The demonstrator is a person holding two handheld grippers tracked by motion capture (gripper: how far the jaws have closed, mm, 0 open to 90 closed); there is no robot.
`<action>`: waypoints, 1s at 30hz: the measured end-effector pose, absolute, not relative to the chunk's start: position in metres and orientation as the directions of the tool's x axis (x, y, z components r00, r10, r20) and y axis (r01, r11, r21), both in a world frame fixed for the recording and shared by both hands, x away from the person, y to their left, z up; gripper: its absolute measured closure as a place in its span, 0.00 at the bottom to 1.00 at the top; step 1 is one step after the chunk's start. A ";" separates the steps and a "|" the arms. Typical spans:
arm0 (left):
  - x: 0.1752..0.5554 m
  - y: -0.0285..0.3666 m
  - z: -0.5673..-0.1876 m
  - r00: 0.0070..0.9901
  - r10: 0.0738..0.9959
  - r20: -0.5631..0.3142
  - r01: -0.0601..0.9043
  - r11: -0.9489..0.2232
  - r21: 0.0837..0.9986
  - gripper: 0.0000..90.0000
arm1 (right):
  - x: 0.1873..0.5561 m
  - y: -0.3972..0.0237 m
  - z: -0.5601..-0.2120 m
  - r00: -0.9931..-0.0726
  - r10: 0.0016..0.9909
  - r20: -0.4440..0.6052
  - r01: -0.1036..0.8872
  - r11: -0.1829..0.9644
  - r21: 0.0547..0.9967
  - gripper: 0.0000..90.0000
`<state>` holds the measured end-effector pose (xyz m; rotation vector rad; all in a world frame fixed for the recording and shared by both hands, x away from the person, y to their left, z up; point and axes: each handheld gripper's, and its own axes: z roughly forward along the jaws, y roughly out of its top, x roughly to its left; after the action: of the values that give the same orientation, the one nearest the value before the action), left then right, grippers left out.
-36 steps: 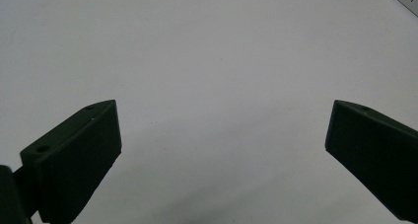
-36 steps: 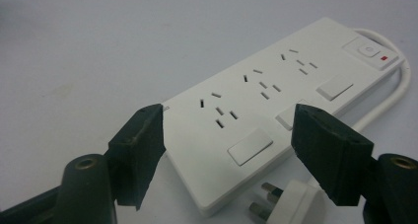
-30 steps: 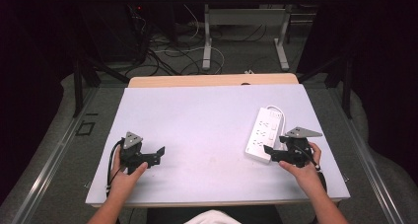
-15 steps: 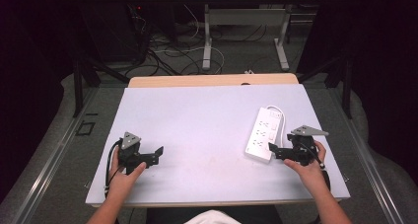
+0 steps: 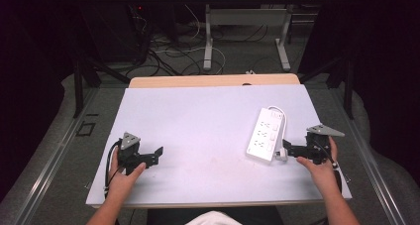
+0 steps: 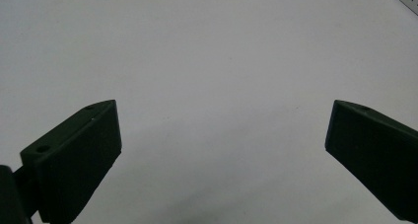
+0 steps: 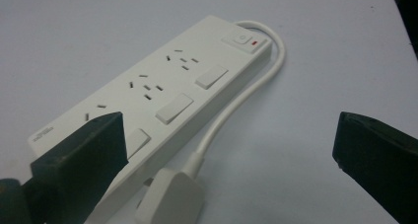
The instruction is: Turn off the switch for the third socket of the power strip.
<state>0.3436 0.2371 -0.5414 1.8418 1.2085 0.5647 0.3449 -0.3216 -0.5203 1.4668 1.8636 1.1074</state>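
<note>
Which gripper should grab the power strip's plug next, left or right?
Right. The right gripper is open, with the plug just ahead between its jaws. The left gripper is open over bare table, far across from the power strip.

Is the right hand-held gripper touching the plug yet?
Cannot tell. In the right gripper view the plug sits low between the open jaws of the right hand-held gripper, near the left one, but no plain contact or gap shows.

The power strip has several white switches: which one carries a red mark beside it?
The small square switch at the cord end of the power strip; the red mark sits right beside it, while the three larger rocker switches have none.
</note>
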 end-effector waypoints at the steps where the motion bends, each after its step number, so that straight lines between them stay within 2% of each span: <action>1: 0.344 0.238 -0.541 0.436 0.897 -0.077 0.525 -0.185 0.831 0.01 | 0.345 -0.324 -0.521 -0.266 0.959 0.095 0.538 0.066 0.841 0.00; 9: 0.344 0.239 -0.541 0.433 0.898 -0.082 0.530 -0.180 0.829 0.01 | 0.347 -0.339 -0.525 -0.184 0.977 0.105 0.556 0.015 0.831 0.00; 19: 0.345 0.240 -0.542 0.430 0.899 -0.085 0.533 -0.177 0.827 0.01 | 0.349 -0.352 -0.531 -0.125 0.988 0.091 0.557 -0.006 0.831 0.00; 20: 0.346 0.240 -0.542 0.429 0.899 -0.086 0.533 -0.176 0.828 0.01 | 0.350 -0.351 -0.533 -0.100 0.990 0.097 0.532 -0.029 0.846 0.01; 30: 0.346 0.240 -0.543 0.433 0.897 -0.087 0.537 -0.179 0.824 0.01 | 0.349 -0.360 -0.535 -0.079 0.993 0.083 0.556 -0.025 0.831 0.01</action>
<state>0.3463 0.2396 -0.5426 1.8496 1.2218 0.5427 0.3494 -0.3601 -0.5354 1.6285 1.6865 0.9902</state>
